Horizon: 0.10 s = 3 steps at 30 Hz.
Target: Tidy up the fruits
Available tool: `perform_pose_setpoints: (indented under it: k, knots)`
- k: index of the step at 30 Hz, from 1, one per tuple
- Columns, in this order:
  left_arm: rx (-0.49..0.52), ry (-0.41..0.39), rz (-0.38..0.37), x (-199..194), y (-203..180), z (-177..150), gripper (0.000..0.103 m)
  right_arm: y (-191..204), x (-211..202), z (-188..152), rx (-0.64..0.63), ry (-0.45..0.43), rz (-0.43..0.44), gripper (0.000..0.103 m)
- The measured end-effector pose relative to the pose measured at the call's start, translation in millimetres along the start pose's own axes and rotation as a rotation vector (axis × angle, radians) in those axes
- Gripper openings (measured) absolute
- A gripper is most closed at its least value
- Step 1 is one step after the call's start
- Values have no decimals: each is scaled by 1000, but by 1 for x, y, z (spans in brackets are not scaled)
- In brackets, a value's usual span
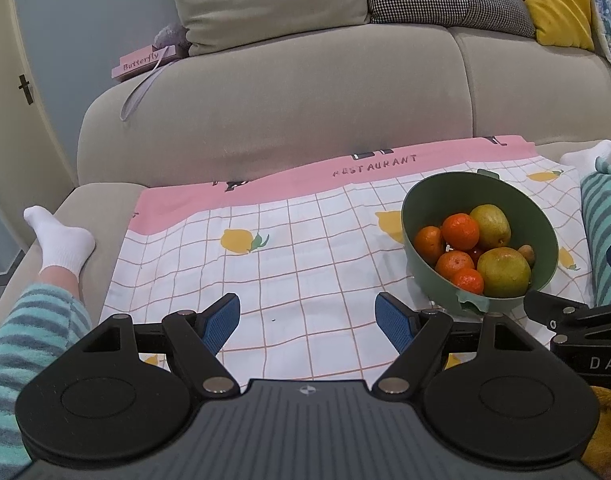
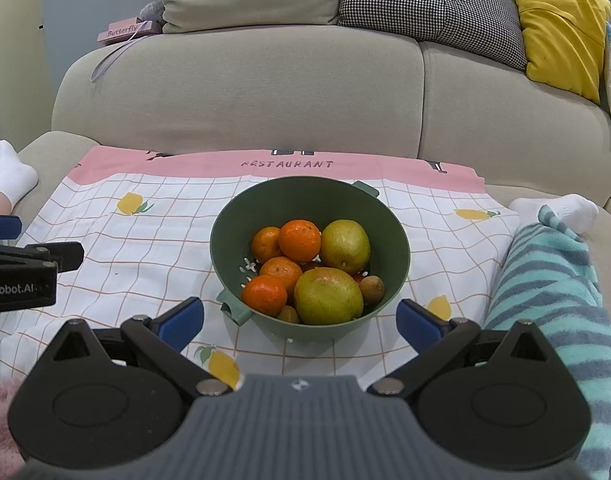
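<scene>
Kiwi (image 2: 372,289) shows fully only from the right hand-held gripper (image 2: 300,322); both it and the left (image 1: 308,320) gape empty.

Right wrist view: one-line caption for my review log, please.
Open right hand-held gripper faces a green bowl of oranges and pears on a lemon-print cloth.

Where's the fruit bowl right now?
The green bowl sits centre in the right wrist view, on the checked cloth, just ahead of the open right gripper.

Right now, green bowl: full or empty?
Full. The green bowl holds a heap of fruit: four oranges, two pears and smaller brown fruits. None lies on the cloth.
</scene>
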State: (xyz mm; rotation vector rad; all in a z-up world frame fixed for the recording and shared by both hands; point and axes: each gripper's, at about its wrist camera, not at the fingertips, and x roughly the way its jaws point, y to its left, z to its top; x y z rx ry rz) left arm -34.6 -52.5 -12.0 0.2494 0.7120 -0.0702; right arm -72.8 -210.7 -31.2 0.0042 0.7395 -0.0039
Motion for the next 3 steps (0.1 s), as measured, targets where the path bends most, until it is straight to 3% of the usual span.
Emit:
perform_pose_setpoints:
  k: [3]
  knots:
    - [6,-10,5,-1,0,0,90,0,0,0,0,0,0,99]
